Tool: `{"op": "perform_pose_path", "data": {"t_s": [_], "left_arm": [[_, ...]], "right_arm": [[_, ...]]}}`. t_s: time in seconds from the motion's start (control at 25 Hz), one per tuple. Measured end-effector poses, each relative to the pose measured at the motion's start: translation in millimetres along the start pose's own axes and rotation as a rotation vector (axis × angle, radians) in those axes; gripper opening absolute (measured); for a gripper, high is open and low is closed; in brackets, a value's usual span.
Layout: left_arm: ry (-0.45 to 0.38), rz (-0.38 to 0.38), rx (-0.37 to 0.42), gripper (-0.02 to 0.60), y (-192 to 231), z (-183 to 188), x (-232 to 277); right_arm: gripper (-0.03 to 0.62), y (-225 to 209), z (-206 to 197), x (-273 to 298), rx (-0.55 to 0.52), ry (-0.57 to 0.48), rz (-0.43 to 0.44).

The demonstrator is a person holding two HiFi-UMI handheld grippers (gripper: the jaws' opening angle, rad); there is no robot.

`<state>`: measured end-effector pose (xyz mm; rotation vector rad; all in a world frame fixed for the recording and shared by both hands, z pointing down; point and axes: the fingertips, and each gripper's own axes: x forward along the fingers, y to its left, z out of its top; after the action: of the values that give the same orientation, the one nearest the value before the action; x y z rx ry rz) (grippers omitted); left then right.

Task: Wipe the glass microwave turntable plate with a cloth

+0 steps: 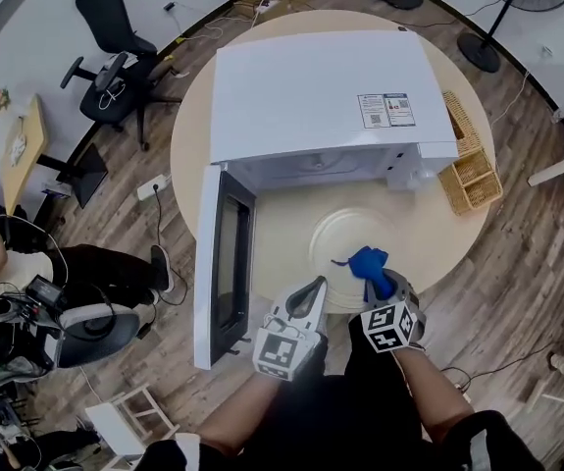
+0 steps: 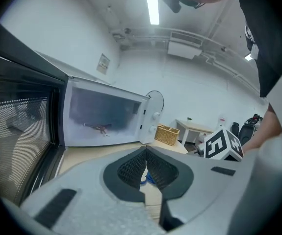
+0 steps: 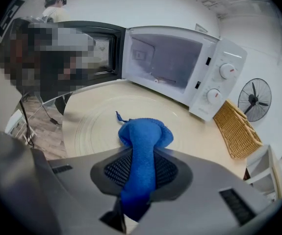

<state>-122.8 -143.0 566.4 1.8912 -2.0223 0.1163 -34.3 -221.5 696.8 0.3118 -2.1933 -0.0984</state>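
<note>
**Desk:** What have you got on screen, biggest first?

**Operator:** I see a round counter [image 1: 195, 116] filling the middle of the head view. A white microwave [image 1: 321, 91] sits on it across the upper centre. Its door [image 1: 225, 263] is swung wide open and runs down the left of centre, past the counter's edge.

**Desk:** And the plate?

**Operator:** The plate [image 1: 338, 235] is out of the microwave. It lies flat on the counter just below the open cavity, a little right of centre in the head view. A wicker basket [image 1: 470, 165] stands to the right of the microwave, near the counter's right edge and apart from the plate.

**Desk:** Where are your tools?

**Operator:** Both are at the bottom centre of the head view, side by side. My left hand-held gripper [image 2: 145, 152] points at the plate's lower-left rim. In its own view the pads meet at the tips with nothing held between them. My right hand-held gripper [image 3: 141, 155] is at the plate's lower-right rim, clamped on the cloth.

**Desk:** How does the cloth sit?

**Operator:** The cloth [image 1: 370, 261] is blue. A strip of it runs back between the right pads, and a bunched end sticks out past the tips, over the plate's near edge. I can't tell whether that bunch is touching the glass.
</note>
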Motion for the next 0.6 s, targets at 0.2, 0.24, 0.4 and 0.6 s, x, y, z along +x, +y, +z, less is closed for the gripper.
{"op": "perform_pose_path", "data": {"t_s": [0.2,0.24,0.4,0.6], "left_arm": [[0.004,-0.036,-0.007,0.006,-9,5,8],[0.005,-0.041,-0.009,0.006,-9,6,10],[0.007,-0.048,0.001,0.006,-10,10,14],[-0.001,-0.056,0.013,0.006,-13,17,17]], "right_arm": [[0.083,-23,-15,-5,0.024,0.019,-0.039],[0.083,-27,-17,-6,0.032,0.023,-0.047],[0.083,-35,-20,-6,0.044,0.034,-0.058],[0.083,-42,-2,-18,0.070,-0.060,-0.058]]}}
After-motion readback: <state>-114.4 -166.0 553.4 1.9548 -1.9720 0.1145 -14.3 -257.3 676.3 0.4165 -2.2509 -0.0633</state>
